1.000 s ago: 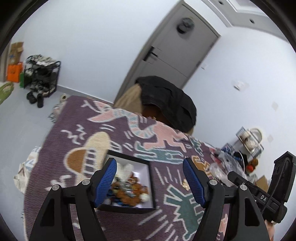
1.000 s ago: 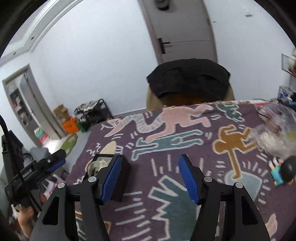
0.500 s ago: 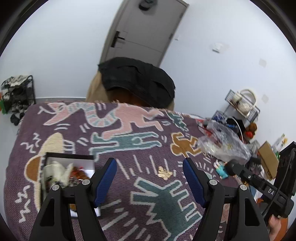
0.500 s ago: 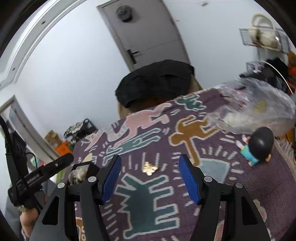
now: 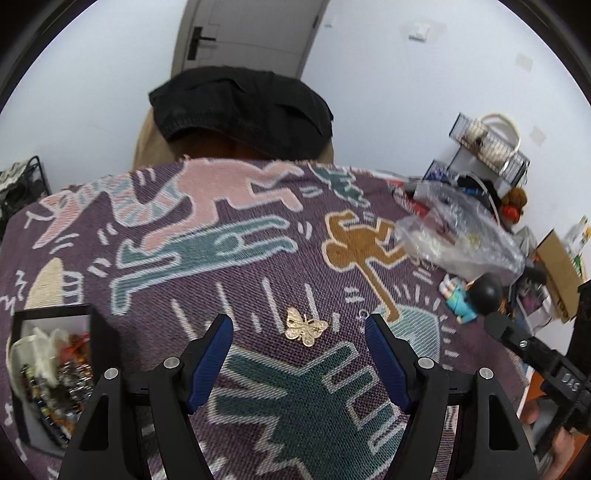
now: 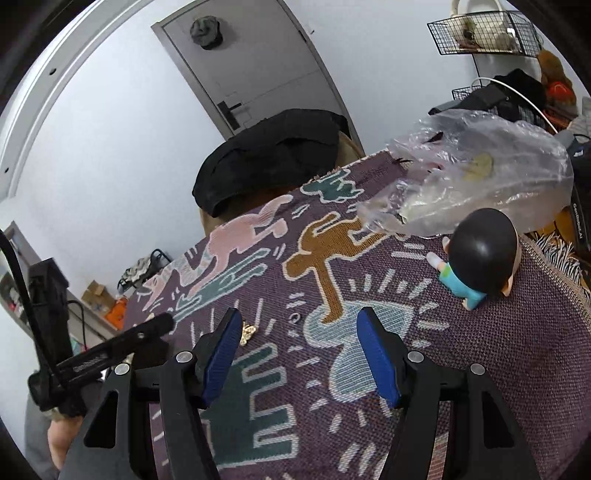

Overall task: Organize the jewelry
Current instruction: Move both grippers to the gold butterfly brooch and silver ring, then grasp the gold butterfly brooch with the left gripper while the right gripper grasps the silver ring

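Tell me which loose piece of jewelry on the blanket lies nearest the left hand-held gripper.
The gold butterfly brooch, lying between the fingers of the left hand-held gripper. The small silver ring lies further right, near the right finger.

My left wrist camera looks forward and down between its own spread fingers, close over the patterned blanket (image 5: 236, 280), facing the door (image 5: 251, 29). My right wrist camera sits similarly low, angled leftward toward that door (image 6: 258, 70). Both share the gold butterfly brooch (image 5: 306, 326) (image 6: 248, 331), the figurine (image 5: 472, 299) (image 6: 476, 254) and the plastic bag (image 5: 461, 236) (image 6: 480, 166).
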Demonstrator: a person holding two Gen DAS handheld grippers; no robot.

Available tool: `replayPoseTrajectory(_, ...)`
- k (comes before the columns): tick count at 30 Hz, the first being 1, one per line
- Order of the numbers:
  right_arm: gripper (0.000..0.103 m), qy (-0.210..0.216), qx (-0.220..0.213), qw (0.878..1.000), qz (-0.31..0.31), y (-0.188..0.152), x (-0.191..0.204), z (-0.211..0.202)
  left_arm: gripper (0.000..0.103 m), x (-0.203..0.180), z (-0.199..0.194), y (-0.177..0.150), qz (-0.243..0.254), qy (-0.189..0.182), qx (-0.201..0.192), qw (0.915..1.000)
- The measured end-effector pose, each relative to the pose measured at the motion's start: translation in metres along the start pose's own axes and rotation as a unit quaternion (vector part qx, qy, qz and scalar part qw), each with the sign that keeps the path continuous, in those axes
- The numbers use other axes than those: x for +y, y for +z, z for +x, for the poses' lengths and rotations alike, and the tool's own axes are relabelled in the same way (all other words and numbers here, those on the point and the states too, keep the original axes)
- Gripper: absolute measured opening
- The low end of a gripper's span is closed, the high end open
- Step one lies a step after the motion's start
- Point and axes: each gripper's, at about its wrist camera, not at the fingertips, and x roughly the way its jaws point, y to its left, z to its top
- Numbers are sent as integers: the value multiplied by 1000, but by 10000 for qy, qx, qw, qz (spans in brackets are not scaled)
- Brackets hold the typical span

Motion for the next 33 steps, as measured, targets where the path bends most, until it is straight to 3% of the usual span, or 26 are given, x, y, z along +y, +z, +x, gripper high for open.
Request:
replayPoseTrajectory(8,64,-28,116,9999,115,-1,-19,13,75,-16,48,1,616,284,289,9973)
replayPoseTrajectory(21,64,-101,205,9996,161,-2,-31,23,74,-25,91,-15,1012,256,509,9932)
replayPoseTrajectory(25,64,-158,288,9994,138,-4,-30,30,61,-28,92,-16,1238,384,352,9909)
replayPoseTrajectory(27,64,-187,319,9992,123,-4,-29,33,41,-27,91,-15,1243,391,316,9910)
replayPoseTrajectory(33,64,-400,438,9980,-197,0,-14,44,41,-14,81,-13,1016,111,292,9943)
